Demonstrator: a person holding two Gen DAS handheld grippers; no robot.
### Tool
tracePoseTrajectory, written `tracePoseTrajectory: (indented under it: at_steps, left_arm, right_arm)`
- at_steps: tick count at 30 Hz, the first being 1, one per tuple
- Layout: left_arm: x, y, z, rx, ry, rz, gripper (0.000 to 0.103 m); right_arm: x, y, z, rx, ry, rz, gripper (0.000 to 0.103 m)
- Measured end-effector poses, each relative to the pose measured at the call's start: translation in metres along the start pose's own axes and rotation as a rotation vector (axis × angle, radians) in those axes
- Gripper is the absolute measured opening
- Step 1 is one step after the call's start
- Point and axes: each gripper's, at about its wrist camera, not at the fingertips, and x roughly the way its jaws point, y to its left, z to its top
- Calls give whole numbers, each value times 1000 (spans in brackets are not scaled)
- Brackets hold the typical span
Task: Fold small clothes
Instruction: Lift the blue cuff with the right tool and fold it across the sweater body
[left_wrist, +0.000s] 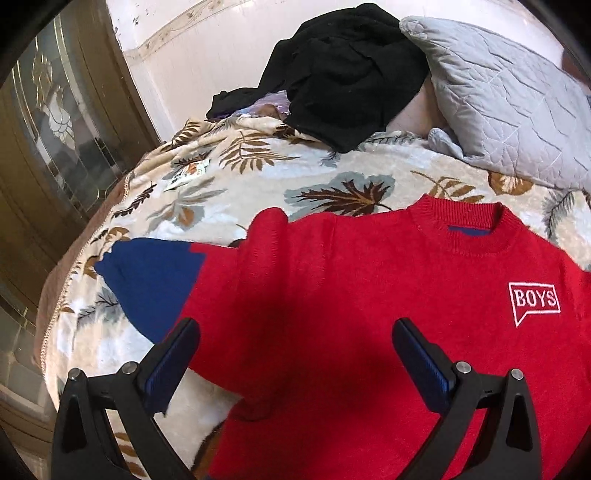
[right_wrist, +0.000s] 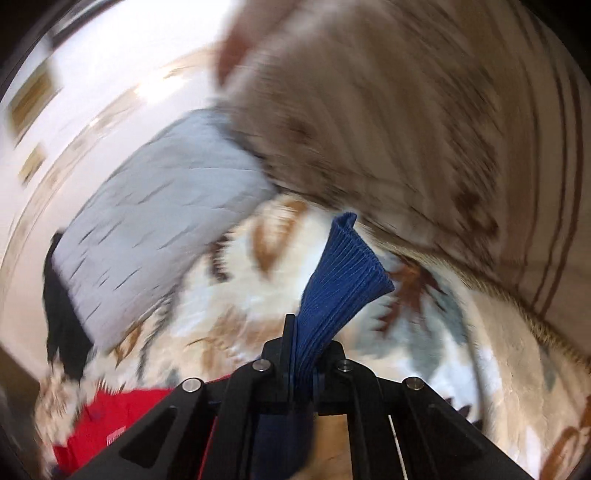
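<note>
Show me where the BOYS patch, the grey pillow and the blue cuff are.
BOYS patch (left_wrist: 534, 300): left wrist view, on the letters.
grey pillow (left_wrist: 509, 99): left wrist view, quilted face.
blue cuff (right_wrist: 343, 273): right wrist view, ribbed part.

Left gripper (left_wrist: 295, 354) jaws wide apart over red sweater (left_wrist: 351, 295), nothing between them. Sweater flat on leaf-print blanket (left_wrist: 229, 177); blue cuff (left_wrist: 147, 277) at left.

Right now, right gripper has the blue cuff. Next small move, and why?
Probably carry the blue cuff across onto the red sweater body. The right gripper is shut on it, and the sweater lies face up on the leaf-print blanket. The left gripper hovers open over it, holding nothing.
</note>
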Motion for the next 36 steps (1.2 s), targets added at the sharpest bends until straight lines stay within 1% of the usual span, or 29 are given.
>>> tracePoseTrajectory:
  at_steps: [3, 7, 9, 12, 14, 18, 21, 22, 23, 25, 26, 28, 29, 30, 31, 33, 34, 35, 36]
  left_arm:
    - [-2, 13, 3, -14, 2, 23, 103]
    - [-2, 37, 7, -51, -10, 50, 103]
    - [-2, 52, 9, -68, -9, 57, 103]
    - [-1, 73, 10, -87, -7, 78, 103]
    - [0, 89, 11, -107, -12, 91, 103]
    - [2, 115, 13, -134, -21, 117, 103]
    - [5, 129, 13, -157, -20, 129, 103]
    - [6, 133, 13, -162, -16, 129, 103]
    - [7, 135, 13, -165, -12, 127, 103]
    - [7, 136, 12, -166, -11, 119, 103]
    - [6, 137, 12, -165, -15, 111, 103]
    - [3, 136, 12, -161, -20, 79, 103]
    - [2, 135, 12, -158, -18, 57, 103]
    - [2, 132, 11, -156, -17, 35, 103]
    - [1, 129, 11, -153, -14, 7, 103]
    - [-1, 119, 10, -146, -7, -47, 103]
    - [-2, 111, 10, -136, -2, -90, 103]
    - [-4, 103, 9, -126, 3, -121, 103]
    - [-5, 94, 8, -112, 8, -160, 103]
  right_arm:
    - [-21, 54, -9, -92, -1, 78, 6]
    - [-39, 126, -33, -159, 41, 205, 6]
    - [-40, 166, -49, -187, 80, 268, 6]
    - [-39, 218, -81, -232, 123, 322, 6]
    - [-31, 252, -106, -248, 161, 353, 6]
    - [-12, 295, -152, -251, 239, 401, 6]
    - [-2, 321, -187, -251, 314, 467, 7]
    - [-1, 328, -199, -254, 334, 480, 11]
    - [1, 336, -212, -261, 359, 504, 11]
    - [2, 348, -226, -279, 389, 544, 11]
    - [1, 355, -235, -301, 420, 585, 11]
    - [-3, 362, -242, -334, 473, 631, 11]
    - [-7, 364, -243, -354, 491, 656, 16]
    - [-10, 365, -241, -363, 485, 667, 20]
    - [-16, 360, -237, -370, 473, 674, 27]
    - [-27, 344, -223, -369, 442, 676, 35]
    - [-31, 337, -217, -364, 427, 664, 50]
    - [-36, 326, -208, -360, 401, 629, 70]
    - [-42, 311, -200, -360, 354, 564, 72]
